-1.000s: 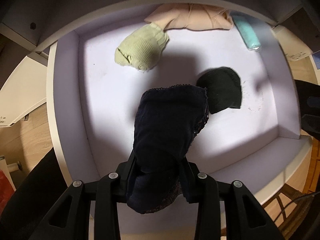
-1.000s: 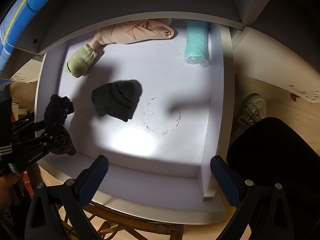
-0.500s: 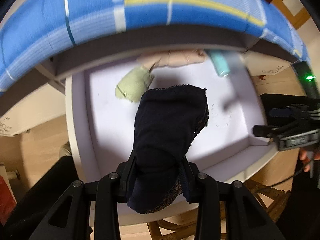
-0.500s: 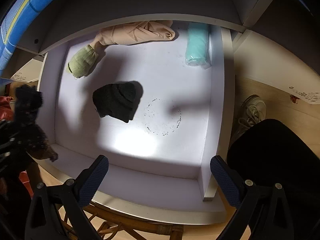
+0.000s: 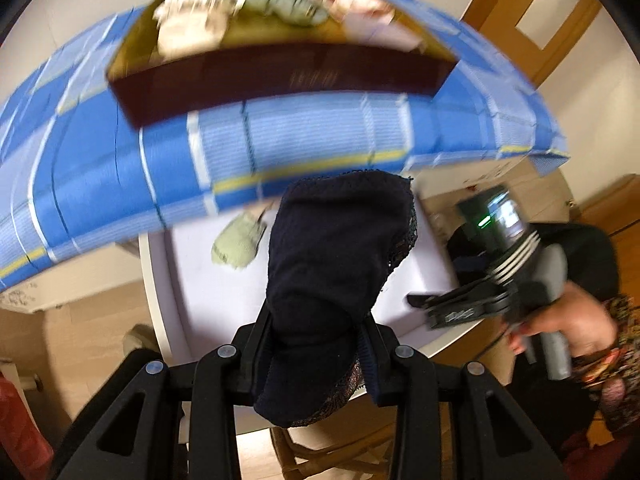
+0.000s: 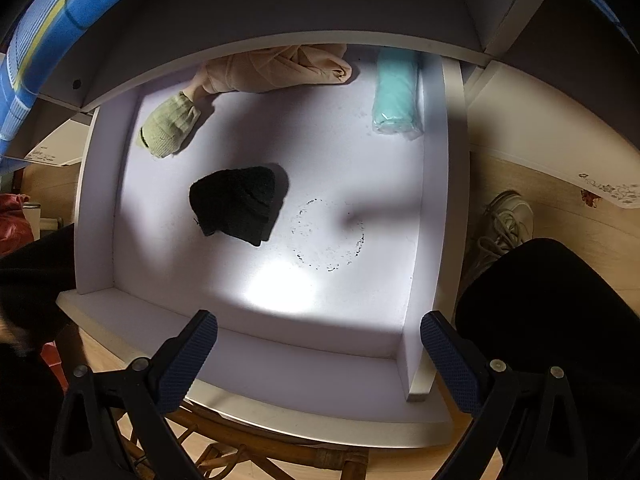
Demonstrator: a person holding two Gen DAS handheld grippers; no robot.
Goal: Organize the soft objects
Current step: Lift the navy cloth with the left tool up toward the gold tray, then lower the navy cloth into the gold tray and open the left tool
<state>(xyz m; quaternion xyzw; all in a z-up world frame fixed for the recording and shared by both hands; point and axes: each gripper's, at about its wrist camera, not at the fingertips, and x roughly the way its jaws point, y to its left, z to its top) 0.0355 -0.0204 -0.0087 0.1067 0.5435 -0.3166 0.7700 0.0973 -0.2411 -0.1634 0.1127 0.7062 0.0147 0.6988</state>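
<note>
My left gripper (image 5: 316, 344) is shut on a dark navy lace-trimmed garment (image 5: 336, 264) and holds it high above the white drawer (image 5: 160, 292). My right gripper (image 6: 318, 356) is open and empty over the drawer's front edge (image 6: 280, 360); it also shows in the left wrist view (image 5: 472, 304). In the drawer lie a black knit piece (image 6: 238, 204), a pale green sock (image 6: 168, 124), a beige folded cloth (image 6: 276, 68) and a rolled teal cloth (image 6: 396, 92).
A table with a blue checked cloth (image 5: 280, 136) overhangs the drawer. On it stands a dark tray (image 5: 280, 68) holding several soft items, blurred. A rattan chair (image 6: 248, 452) stands below the drawer. A shoe (image 6: 500, 224) lies on the wooden floor at right.
My left gripper has risen and tilted up with the navy garment, from inside the drawer to level with the tabletop tray. The right gripper has stayed in place, open.
</note>
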